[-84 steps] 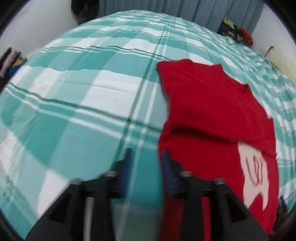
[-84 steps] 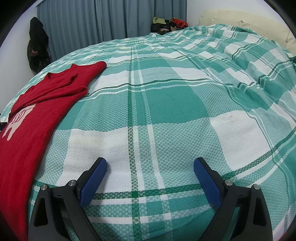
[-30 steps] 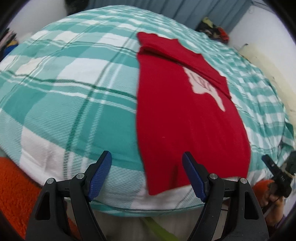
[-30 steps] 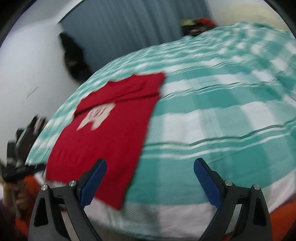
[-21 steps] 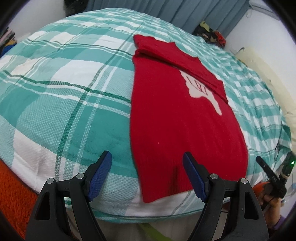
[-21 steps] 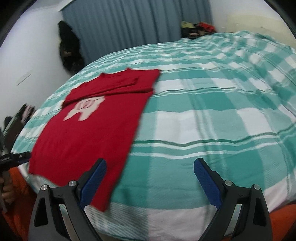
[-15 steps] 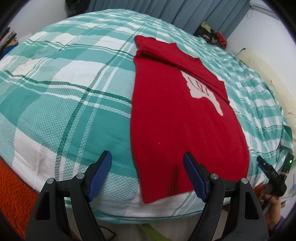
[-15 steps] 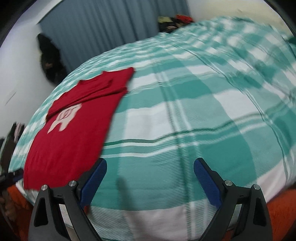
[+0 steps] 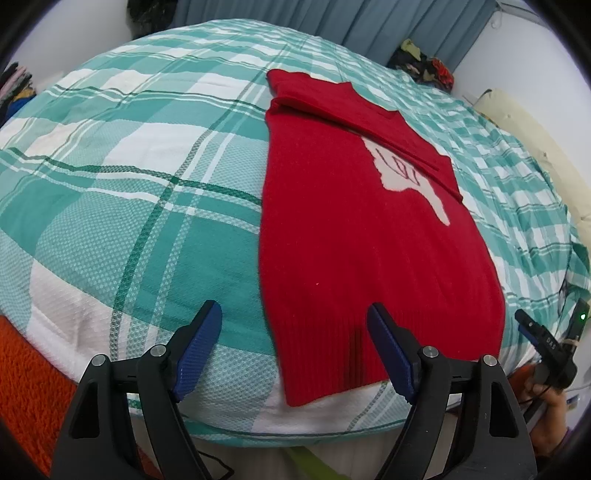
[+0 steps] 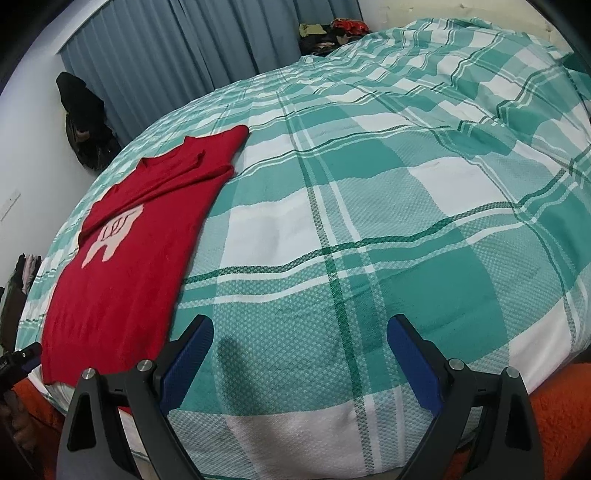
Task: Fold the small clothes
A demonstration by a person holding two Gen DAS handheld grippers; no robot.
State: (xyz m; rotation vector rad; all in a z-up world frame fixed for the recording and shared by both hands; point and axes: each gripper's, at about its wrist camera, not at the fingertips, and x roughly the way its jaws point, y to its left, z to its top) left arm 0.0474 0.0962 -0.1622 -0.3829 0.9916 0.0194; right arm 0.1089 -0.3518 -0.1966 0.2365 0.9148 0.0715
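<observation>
On the bed [image 9: 110,206], covered by a teal, white and green plaid spread, a red sweater [image 9: 354,236] lies flat with its ribbed hem toward the near edge and its neck toward the far side. A white motif [image 9: 410,181] with thin red lines sits on its chest, and one sleeve is folded across the upper part, partly covering that motif. From the left wrist view the left gripper [image 9: 295,347] hangs above the near edge of the bed with its blue-padded fingers wide apart and nothing between the pads; the hem's left corner shows in the gap beneath them (whether the pads touch the cloth cannot be told, though they seem clear of it). From the right wrist view the right gripper [image 10: 299,358] is likewise spread open and empty, over bare plaid well to the right of the sweater [image 10: 122,266], which lies toward the left side of the bed [image 10: 424,206]. Blue-grey curtains [image 10: 192,48] hang behind the bed, a heap of mixed clothes [image 10: 332,31] sits at its far corner, and a dark garment [image 10: 83,118] hangs against the white wall.
</observation>
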